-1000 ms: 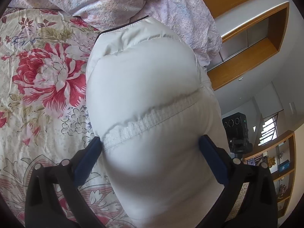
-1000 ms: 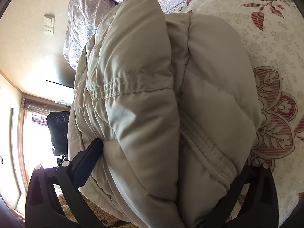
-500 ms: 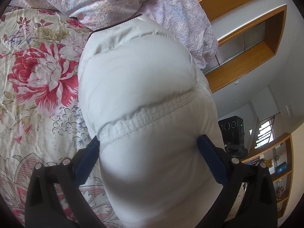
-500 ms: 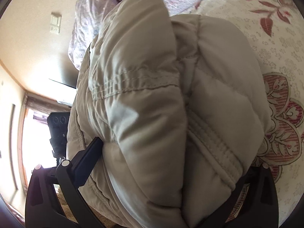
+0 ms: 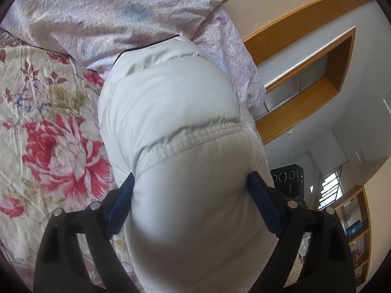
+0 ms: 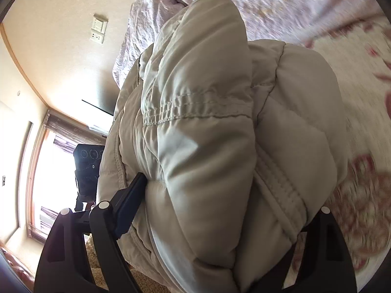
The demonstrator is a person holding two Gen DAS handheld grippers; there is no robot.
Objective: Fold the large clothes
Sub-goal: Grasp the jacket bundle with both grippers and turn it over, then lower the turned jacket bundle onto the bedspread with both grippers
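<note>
You have one padded jacket [image 5: 176,112] in front of you, white and quilted, lying bunched on the flowered bed sheet [image 5: 48,131] and filling the middle of both views. Behind it, in the upper part of each frame, sits one pale lilac duvet [image 5: 117,12].

There are two tools. Your left hand-held gripper [image 5: 193,195] has the jacket's bulk wedged between its two blue pads [image 5: 119,200], and the jaws are closing with both pads pressed into the fabric. Your right hand-held gripper [image 6: 227,210] is closing too, with the same jacket [image 6: 220,131] bulging between its jaws; one pad [image 6: 132,195] at lower left digs into the padding, while the other is buried under the fabric at lower right, so you cannot see it.

The jacket's lower edge is cut off at the bottom of both frames, and its sleeves and front cannot be told apart in the bundle. In the right view the bed sheet [image 6: 366,146] at the right edge is smeared by motion blur. One black camera unit [image 5: 288,178] shows past the jacket, lower right in the left view.

Compared with a second ago, more duvet shows at the top of the left view, and the jaws of both tools stand slightly narrower on the padding.
</note>
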